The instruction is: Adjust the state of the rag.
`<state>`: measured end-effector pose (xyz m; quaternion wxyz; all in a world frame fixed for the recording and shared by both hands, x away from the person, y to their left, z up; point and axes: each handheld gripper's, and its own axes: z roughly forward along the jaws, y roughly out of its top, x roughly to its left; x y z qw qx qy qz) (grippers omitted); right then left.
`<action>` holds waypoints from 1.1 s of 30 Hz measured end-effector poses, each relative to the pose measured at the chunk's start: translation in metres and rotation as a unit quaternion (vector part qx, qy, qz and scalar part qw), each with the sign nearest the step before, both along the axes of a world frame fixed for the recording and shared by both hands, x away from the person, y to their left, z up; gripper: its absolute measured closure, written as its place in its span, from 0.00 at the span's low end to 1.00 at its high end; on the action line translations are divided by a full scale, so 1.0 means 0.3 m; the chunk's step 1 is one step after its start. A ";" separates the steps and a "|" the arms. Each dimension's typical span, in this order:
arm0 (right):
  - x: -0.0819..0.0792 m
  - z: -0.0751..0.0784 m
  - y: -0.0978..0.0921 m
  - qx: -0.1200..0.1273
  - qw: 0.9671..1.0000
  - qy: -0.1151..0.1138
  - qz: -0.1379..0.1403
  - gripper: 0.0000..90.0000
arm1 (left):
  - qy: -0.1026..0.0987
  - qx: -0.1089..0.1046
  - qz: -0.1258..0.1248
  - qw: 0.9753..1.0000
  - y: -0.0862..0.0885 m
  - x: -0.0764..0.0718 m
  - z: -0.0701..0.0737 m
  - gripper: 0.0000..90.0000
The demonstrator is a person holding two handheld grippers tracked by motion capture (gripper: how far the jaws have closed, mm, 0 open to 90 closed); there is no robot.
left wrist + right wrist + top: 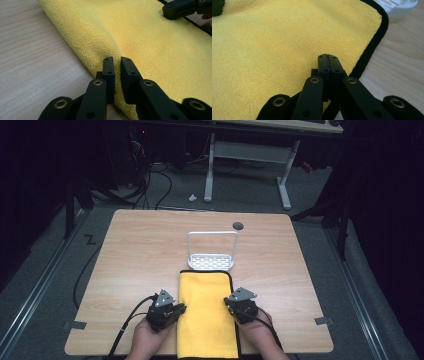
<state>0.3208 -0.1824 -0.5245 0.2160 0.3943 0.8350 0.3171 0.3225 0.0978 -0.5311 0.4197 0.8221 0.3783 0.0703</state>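
A folded yellow towel (207, 312) with black trim lies lengthwise at the table's front middle. My left gripper (182, 309) is at its left folded edge. In the left gripper view the jaws (118, 61) stand a narrow gap apart with the towel's (150, 42) plush fold pinched between them. My right gripper (228, 301) sits at the towel's right edge. Its jaws (327, 57) are pressed fully together over the towel (274, 45), beside the black trim (372, 47), with nothing showing between them. The right gripper's tip (180, 8) also shows across the towel.
A white plastic rack (211, 252) with a tall wire-like frame stands just behind the towel's far end; its base (397, 7) shows in the right gripper view. Bare wooden table (140, 255) lies to both sides. A round cable hole (238, 225) sits near the far edge.
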 end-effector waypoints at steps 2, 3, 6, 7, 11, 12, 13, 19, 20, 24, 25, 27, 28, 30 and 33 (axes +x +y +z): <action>-0.027 -0.001 -0.012 0.006 1.000 0.001 0.003 1.00 | 0.005 -0.005 -0.010 1.000 0.005 -0.011 0.000 0.91; -0.040 -0.001 -0.018 0.011 1.000 0.004 0.004 1.00 | 0.009 -0.008 -0.012 1.000 0.004 -0.019 0.000 0.91; -0.071 0.001 -0.029 0.012 1.000 0.007 0.011 1.00 | 0.012 -0.005 -0.023 1.000 -0.003 -0.043 0.003 0.91; -0.082 0.001 -0.034 0.012 1.000 0.006 0.013 1.00 | 0.012 -0.003 -0.028 1.000 -0.006 -0.052 0.004 0.91; -0.128 0.001 -0.048 0.013 1.000 0.006 0.019 0.99 | 0.014 0.000 -0.040 0.999 -0.013 -0.083 0.006 0.91; -0.128 0.001 -0.048 0.013 1.000 0.006 0.019 0.99 | 0.014 0.000 -0.040 0.999 -0.013 -0.083 0.006 0.91; -0.144 -0.002 -0.051 0.013 1.000 0.002 0.021 0.99 | 0.015 0.001 -0.042 0.999 -0.012 -0.086 0.007 0.90; -0.155 0.010 -0.048 0.026 0.999 -0.008 0.017 0.89 | 0.021 -0.011 -0.041 0.999 -0.005 -0.086 0.009 0.87; -0.156 0.016 -0.051 0.036 0.999 -0.013 0.016 0.87 | 0.021 -0.015 -0.039 0.999 -0.003 -0.083 0.010 0.85; -0.153 0.022 -0.059 0.040 0.999 -0.028 0.003 0.79 | 0.011 -0.021 -0.029 0.999 0.007 -0.071 0.016 0.79; -0.152 0.022 -0.062 0.041 0.999 -0.029 0.000 0.78 | 0.002 -0.018 -0.020 1.000 0.012 -0.060 0.020 0.78; -0.154 0.019 -0.070 0.040 0.998 -0.039 -0.005 0.77 | -0.012 -0.022 -0.005 1.000 0.022 -0.051 0.025 0.75; -0.157 0.018 -0.074 0.041 0.998 -0.042 -0.010 0.77 | -0.014 -0.024 0.000 1.000 0.027 -0.044 0.029 0.73; -0.161 0.017 -0.086 0.044 0.998 -0.044 -0.017 0.76 | -0.018 -0.028 0.010 0.999 0.034 -0.028 0.033 0.70; -0.170 0.016 -0.107 0.045 0.997 -0.047 -0.029 0.76 | -0.015 -0.030 0.017 0.999 0.038 -0.002 0.034 0.66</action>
